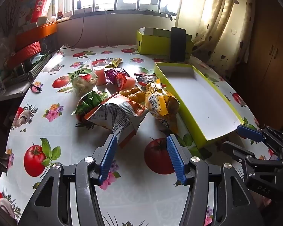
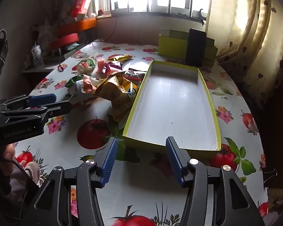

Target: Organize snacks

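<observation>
A pile of snack packets lies mid-table: an orange-and-silver bag [image 1: 118, 114], a yellow bag [image 1: 159, 101], a green packet [image 1: 90, 100], a purple packet [image 1: 117, 76], yellow round snacks [image 1: 134, 94] and a clear bag of white pieces [image 1: 83, 81]. An empty yellow-green tray [image 1: 200, 101] lies to their right. My left gripper [image 1: 141, 141] is open and empty, just short of the orange-and-silver bag. My right gripper [image 2: 140, 141] is open and empty at the near end of the tray [image 2: 175, 105]. The yellow bag [image 2: 120, 92] leans against the tray's left wall.
A second yellow-green box [image 1: 154, 41] with a dark phone [image 1: 177, 43] propped against it stands at the table's far side. Orange baskets [image 1: 35, 32] and a cable [image 1: 35, 87] are at the left. The curtain [image 1: 220, 18] hangs at the right.
</observation>
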A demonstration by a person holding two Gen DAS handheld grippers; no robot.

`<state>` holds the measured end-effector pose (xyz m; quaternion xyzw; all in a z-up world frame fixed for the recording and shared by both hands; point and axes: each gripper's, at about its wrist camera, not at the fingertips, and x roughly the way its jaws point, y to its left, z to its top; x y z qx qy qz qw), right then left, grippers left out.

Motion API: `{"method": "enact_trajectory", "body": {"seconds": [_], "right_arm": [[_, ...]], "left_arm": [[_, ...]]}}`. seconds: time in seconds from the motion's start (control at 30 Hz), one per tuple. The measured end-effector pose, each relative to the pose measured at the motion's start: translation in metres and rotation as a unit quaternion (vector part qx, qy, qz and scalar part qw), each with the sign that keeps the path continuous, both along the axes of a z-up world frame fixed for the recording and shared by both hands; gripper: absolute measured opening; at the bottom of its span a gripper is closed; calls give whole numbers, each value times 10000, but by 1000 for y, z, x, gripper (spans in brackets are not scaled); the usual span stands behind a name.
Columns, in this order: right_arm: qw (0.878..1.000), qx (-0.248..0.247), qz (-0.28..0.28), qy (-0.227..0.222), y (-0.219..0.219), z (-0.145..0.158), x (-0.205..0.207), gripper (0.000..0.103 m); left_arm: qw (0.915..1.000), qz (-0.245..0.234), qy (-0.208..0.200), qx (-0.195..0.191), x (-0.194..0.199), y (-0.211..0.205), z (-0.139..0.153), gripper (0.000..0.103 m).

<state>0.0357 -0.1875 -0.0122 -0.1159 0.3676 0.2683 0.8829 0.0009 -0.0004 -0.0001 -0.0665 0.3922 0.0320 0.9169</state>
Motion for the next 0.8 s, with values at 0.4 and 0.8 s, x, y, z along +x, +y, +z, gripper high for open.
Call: {"method": "enact_trajectory", "body": {"seconds": [0.4,0.8], "right_arm": [[10000,-33,-14,-22,3,0,-3,53],[10000,-5,16,-20,5,2,-7,54]], "left_arm": [[9999,-121,-50,29,-7,-4,-1,56],[9998,-195,-64,18,-8,-3,-1,56]]}}
